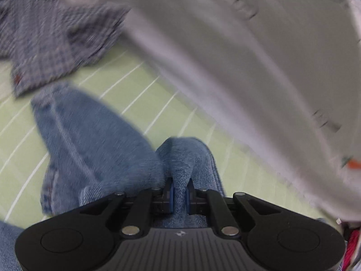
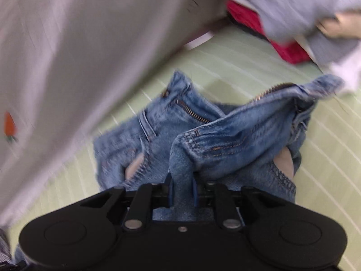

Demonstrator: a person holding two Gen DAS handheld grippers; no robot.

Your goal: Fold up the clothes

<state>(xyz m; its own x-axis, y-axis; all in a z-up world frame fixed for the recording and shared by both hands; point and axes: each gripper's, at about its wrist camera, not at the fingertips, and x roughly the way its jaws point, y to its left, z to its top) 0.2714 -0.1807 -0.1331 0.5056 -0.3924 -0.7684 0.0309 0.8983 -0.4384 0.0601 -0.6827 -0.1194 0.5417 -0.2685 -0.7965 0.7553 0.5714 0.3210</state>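
The left gripper (image 1: 179,188) is pinching a fold of blue denim, its jaws clamped together on the cloth of the jeans (image 1: 90,144). From that grip the denim is spreading away over the green striped sheet (image 1: 144,94), one leg running off to the left of the gripper and a smaller hump bunching just beyond the jaws. Further out from the jeans leg a blue checked shirt (image 1: 52,38) is lying crumpled on the sheet. A large pale grey garment (image 1: 237,63) is filling the space to the right of the jeans and beyond them, blurred, with a small orange motif (image 1: 353,163) showing near its edge.

The right gripper (image 2: 182,184) is likewise holding the jeans (image 2: 225,131), its jaws clamped on a ridge of denim close to the waistband. Beyond that grip the fly is lying open, the brass zipper (image 2: 194,113) showing on both halves, and a belt loop is visible to the left of the zipper. Ripped openings are showing in the denim on either side of the gripper. The jeans are resting on the green striped sheet (image 2: 248,63). To the left of the jeans the pale grey garment (image 2: 79,56) is draping across, carrying a small orange carrot-like motif (image 2: 9,124). Beyond the jeans, to the right, a light blue garment (image 2: 293,6) is lying over a red knitted piece (image 2: 252,20), and a bit of white cloth (image 2: 347,74) is just beside the waistband.
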